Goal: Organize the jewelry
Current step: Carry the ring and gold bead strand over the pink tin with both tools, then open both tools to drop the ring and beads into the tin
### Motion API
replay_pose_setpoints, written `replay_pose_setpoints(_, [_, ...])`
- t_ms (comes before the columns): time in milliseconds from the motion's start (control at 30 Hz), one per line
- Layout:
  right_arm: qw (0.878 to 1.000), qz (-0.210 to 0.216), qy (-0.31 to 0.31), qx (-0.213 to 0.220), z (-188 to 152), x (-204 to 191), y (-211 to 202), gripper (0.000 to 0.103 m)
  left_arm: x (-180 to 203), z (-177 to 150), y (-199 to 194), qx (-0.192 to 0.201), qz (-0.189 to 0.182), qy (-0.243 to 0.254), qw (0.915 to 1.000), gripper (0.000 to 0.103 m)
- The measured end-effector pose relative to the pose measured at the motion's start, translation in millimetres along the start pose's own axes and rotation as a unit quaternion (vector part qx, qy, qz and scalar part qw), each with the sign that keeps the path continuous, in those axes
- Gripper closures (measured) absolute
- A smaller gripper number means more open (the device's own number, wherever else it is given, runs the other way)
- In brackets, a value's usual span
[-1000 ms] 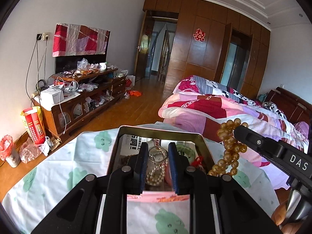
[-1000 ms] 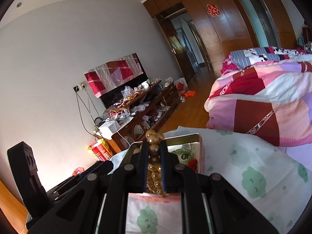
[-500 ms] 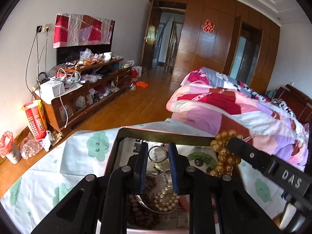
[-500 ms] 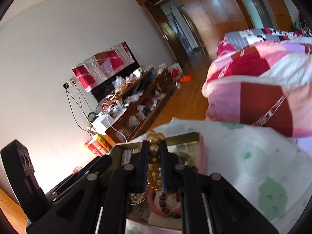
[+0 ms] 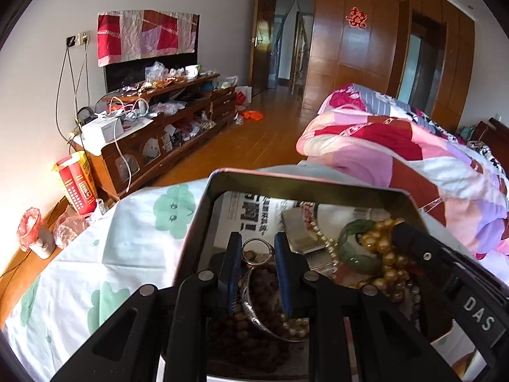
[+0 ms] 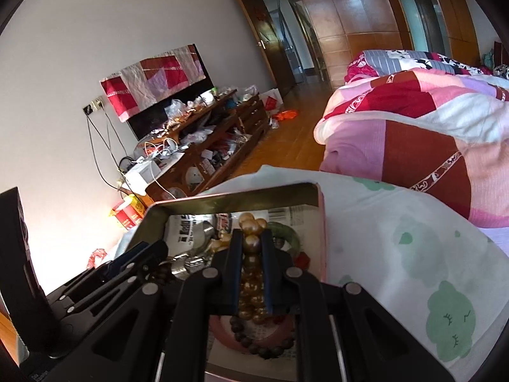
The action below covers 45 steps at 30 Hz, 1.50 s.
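two tongs reach into the tin (image 5: 203, 219): left tongs (image 5: 257, 248) pinching a silver bangle (image 5: 254, 286), right tongs (image 6: 251, 238) pinching golden beads (image 6: 251, 245).

A metal tin (image 5: 203, 219) sits on the cloud-print cloth (image 5: 105, 254).

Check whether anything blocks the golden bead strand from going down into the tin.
Nothing visible bars it. The right hand-held gripper holds the golden bead strand already over the open tin. Below lie only other jewelry, a green bangle and dark beads.

Both tilted downward: left claw (image 5: 257, 248) clamps something, right claw (image 6: 251, 245) pinched tight.
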State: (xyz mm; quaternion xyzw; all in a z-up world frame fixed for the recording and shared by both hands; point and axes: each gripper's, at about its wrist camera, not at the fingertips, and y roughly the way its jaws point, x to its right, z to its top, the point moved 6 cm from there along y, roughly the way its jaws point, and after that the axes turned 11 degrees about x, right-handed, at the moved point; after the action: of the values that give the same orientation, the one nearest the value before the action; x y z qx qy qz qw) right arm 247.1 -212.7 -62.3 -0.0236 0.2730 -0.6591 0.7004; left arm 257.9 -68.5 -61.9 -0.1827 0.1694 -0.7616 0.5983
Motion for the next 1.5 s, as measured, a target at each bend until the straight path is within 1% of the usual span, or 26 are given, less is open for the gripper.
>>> replay_pose_setpoints(67, [1.0, -0.003, -0.006, 0.0, -1, 0, 1, 0.086, -3, 0, 1, -0.002, 0.003, -0.005, 1.0, 0.082])
replay_pose_setpoints(133, [1.0, -0.008, -0.013, 0.0, 0, -2, 1, 0.081, -5, -1, 2, -0.006, 0.007, -0.009, 0.9999, 0.082])
replay_pose_setpoints(167, [1.0, -0.008, -0.014, 0.0, 0, -2, 1, 0.071, -6, -2, 3, -0.009, 0.009, -0.01, 0.9999, 0.082])
replay_pose_setpoints(200, [1.0, -0.009, -0.012, 0.002, 0, -2, 1, 0.057, -6, -2, 3, -0.01, 0.009, -0.012, 0.9998, 0.082])
replay_pose_setpoints(233, [1.0, -0.003, -0.009, 0.012, 2, -3, -3, 0.053, -7, -2, 3, -0.01, 0.009, -0.012, 0.9998, 0.082])
replay_pose_setpoints(267, [1.0, -0.006, -0.01, 0.021, 4, -4, -7, 0.045, -7, -2, 2, -0.009, 0.011, -0.009, 0.9998, 0.082])
replay_pose_setpoints(400, [0.995, -0.032, -0.038, 0.09, 19, -9, -32, 0.036, -6, -2, 3, -0.009, 0.014, -0.009, 0.9998, 0.082])
replay_pose_setpoints(500, [0.989, -0.06, -0.053, 0.122, 24, -10, -46, 0.027, -13, 0, 5, -0.007, 0.009, -0.025, 0.9996, 0.082])
replay_pose_setpoints(567, [0.99, -0.065, -0.044, 0.121, 22, -8, -51, 0.027, -12, 0, 6, -0.007, 0.003, -0.026, 0.9996, 0.082])
replay_pose_setpoints(667, [0.993, -0.05, -0.014, 0.109, 19, -5, -50, 0.027, -8, 0, 7, -0.011, 0.01, -0.013, 0.9998, 0.081])
replay_pose_setpoints(700, [0.993, -0.048, -0.01, 0.106, 19, -4, -49, 0.026, -7, 0, 8, -0.012, 0.011, -0.009, 0.9998, 0.076])
replay_pose_setpoints(733, [0.993, -0.046, -0.008, 0.104, 18, -4, -47, 0.026, -4, 0, 7, -0.01, 0.01, -0.004, 0.9999, 0.067])
replay_pose_setpoints(767, [0.994, -0.047, -0.009, 0.102, 18, -4, -46, 0.025, -2, -1, 6, -0.01, 0.001, -0.001, 0.9999, 0.062])
replay_pose_setpoints(800, [0.994, -0.049, -0.011, 0.102, 18, -4, -45, 0.022, 1, -1, 5, -0.011, -0.005, 0.001, 0.9999, 0.054])
replay_pose_setpoints(833, [0.993, -0.05, -0.012, 0.102, 18, -4, -46, 0.019, 4, -2, 4, -0.011, -0.002, 0.006, 0.9999, 0.05])
replay_pose_setpoints(867, [0.993, -0.05, -0.012, 0.104, 19, -4, -46, 0.014, 5, -1, 3, -0.008, 0.01, 0.016, 0.9998, 0.048])
replay_pose_setpoints(900, [0.993, -0.052, -0.011, 0.106, 19, -4, -46, 0.009, 5, -1, 2, -0.005, 0.014, 0.02, 0.9997, 0.047])
replay_pose_setpoints(1000, [0.992, -0.056, -0.009, 0.115, 20, -2, -50, 0.005, 4, -1, 2, -0.006, 0.011, 0.017, 0.9998, 0.046])
replay_pose_setpoints(1133, [0.992, -0.064, -0.007, 0.112, 18, 2, -48, 0.005, 2, -1, 0, -0.005, 0.012, 0.013, 0.9998, 0.046])
replay_pose_setpoints(1200, [0.992, -0.067, -0.006, 0.108, 17, 3, -46, 0.005, 2, 0, -4, 0.003, 0.013, 0.014, 0.9998, 0.046])
replay_pose_setpoints(1267, [0.991, -0.073, -0.01, 0.11, 17, 4, -45, 0.005, 1, 4, -11, 0.018, 0.019, 0.013, 0.9996, 0.043])
replay_pose_setpoints(1333, [0.99, -0.082, -0.018, 0.115, 16, 3, -46, 0.003, -1, 8, -18, 0.035, 0.024, 0.01, 0.999, 0.033])
replay_pose_setpoints(1367, [0.988, -0.092, -0.026, 0.119, 16, 2, -47, 0.0, -3, 10, -22, 0.044, 0.029, 0.01, 0.9986, 0.03])
replay_pose_setpoints(1400, [0.986, -0.102, -0.034, 0.126, 17, 2, -48, 0.0, -5, 11, -26, 0.053, 0.039, 0.01, 0.9978, 0.026])
replay_pose_setpoints(1433, [0.984, -0.111, -0.043, 0.135, 17, 1, -49, 0.0, -7, 11, -30, 0.061, 0.047, 0.01, 0.997, 0.025])
replay_pose_setpoints(1500, [0.978, -0.127, -0.065, 0.151, 18, -2, -53, 0.0, -10, 11, -37, 0.071, 0.048, 0.005, 0.9963, 0.022])
